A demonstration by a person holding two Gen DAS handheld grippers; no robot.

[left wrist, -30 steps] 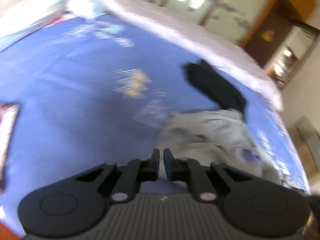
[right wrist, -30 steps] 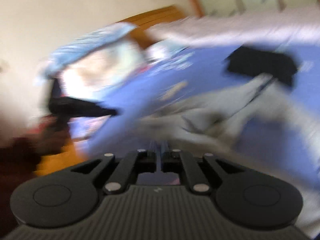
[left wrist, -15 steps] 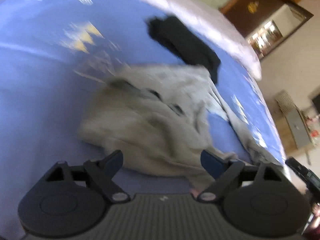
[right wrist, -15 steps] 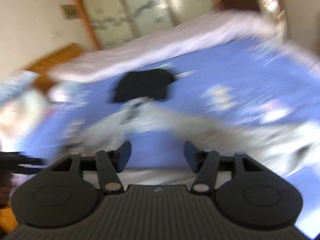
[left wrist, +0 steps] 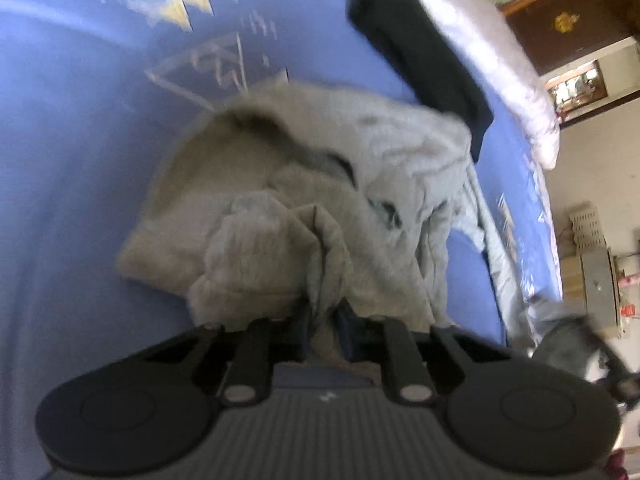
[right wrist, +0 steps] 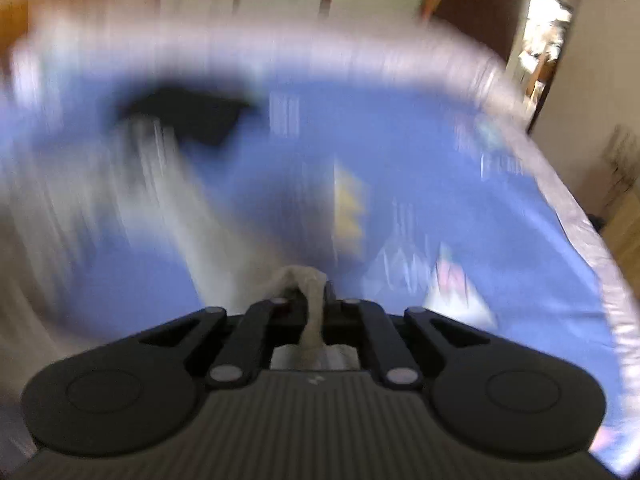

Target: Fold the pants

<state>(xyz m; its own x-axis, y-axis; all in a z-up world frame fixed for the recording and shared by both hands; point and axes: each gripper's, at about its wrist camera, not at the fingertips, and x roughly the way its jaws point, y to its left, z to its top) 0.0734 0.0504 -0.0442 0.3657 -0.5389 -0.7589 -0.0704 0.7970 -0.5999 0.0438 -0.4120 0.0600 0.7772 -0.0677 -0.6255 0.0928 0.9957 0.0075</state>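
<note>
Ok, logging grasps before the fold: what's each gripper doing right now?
Left gripper: closed on the grey pants.
Right gripper: closed on a bunch of the grey pants.

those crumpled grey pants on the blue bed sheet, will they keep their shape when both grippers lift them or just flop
The crumpled grey fabric pants will probably flop: they lie in soft bunched folds. A thin pinch of cloth already droops between the right gripper fingers. The left gripper holds only a small fold, so the rest likely hangs and drags.
</note>
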